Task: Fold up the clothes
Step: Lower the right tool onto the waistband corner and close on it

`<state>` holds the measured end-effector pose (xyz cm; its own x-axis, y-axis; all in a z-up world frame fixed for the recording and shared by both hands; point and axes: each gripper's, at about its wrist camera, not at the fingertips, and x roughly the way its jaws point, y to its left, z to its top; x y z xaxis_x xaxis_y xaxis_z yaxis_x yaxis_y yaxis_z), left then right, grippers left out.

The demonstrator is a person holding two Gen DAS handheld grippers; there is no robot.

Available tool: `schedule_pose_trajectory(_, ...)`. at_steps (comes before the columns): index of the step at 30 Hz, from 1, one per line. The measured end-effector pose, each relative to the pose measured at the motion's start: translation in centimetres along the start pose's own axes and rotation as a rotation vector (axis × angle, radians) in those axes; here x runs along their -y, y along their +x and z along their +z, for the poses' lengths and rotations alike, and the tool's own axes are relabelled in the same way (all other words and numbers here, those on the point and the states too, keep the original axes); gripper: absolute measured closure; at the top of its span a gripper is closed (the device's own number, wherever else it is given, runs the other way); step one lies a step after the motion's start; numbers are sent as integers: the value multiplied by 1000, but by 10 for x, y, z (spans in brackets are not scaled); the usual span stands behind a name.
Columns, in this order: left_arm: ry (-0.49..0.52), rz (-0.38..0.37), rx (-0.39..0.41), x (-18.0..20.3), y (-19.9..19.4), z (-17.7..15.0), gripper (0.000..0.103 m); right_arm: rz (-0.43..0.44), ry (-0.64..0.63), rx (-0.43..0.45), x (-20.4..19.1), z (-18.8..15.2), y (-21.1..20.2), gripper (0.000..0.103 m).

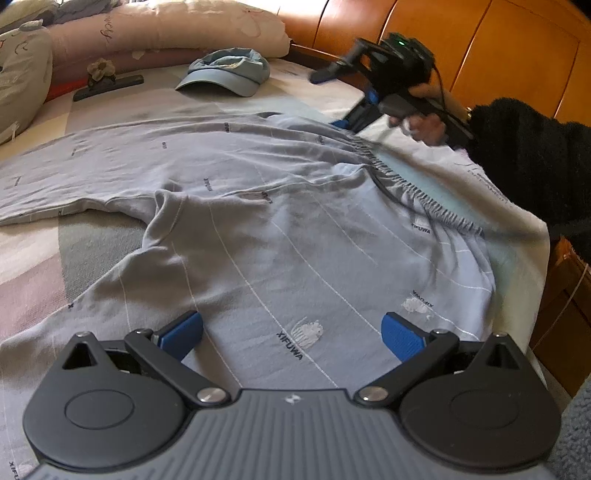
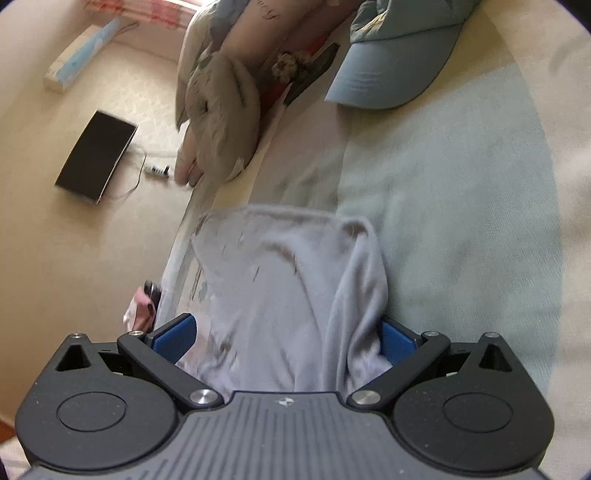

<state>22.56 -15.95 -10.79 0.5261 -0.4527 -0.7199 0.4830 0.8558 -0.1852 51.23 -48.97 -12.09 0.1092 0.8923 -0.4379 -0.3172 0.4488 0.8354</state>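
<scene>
Grey pyjama trousers [image 1: 280, 236] with thin white lines and "XIFUWA" print lie spread on the bed, elastic waistband [image 1: 417, 192] to the right. My left gripper [image 1: 291, 336] hovers low over one trouser leg, jaws wide open and empty. My right gripper [image 1: 351, 123] shows at the far waistband corner in the left wrist view, held by a hand in a black sleeve. In the right wrist view the right gripper [image 2: 286, 341] has its jaws wide apart with grey trouser fabric [image 2: 288, 295] bunched between the blue pads [image 2: 173, 338].
A blue cap [image 1: 229, 72] lies on the bed beyond the trousers, also in the right wrist view [image 2: 399, 62]. Pillows [image 1: 155, 29] and a black strip with a flower [image 1: 107, 81] sit at the back. A wooden headboard [image 1: 480, 48] stands right. The floor [image 2: 85, 258] lies beside the bed.
</scene>
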Motion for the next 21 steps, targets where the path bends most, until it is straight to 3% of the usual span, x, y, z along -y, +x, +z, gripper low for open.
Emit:
schedule_pose_trajectory(11,0,-12,16,-2,-2,-2,1,-34,-71,37,-4,14,21,1)
schedule_pose_trajectory(13,-3,-17,20,-2,-2,-3,1,-59,-95,51,-3,9,18,12)
schedule_pose_trajectory(15,-4,-17,20,-2,-2,-3,1,-70,-75,74,6,6,11,37)
schedule_pose_trajectory(17,0,-17,18,-2,-2,-3,1,-73,-46,90,15,4,5,50)
schedule_pose_trajectory(21,-2,-23,19,-4,-1,-2,1,-69,-67,34,12,5,9,50)
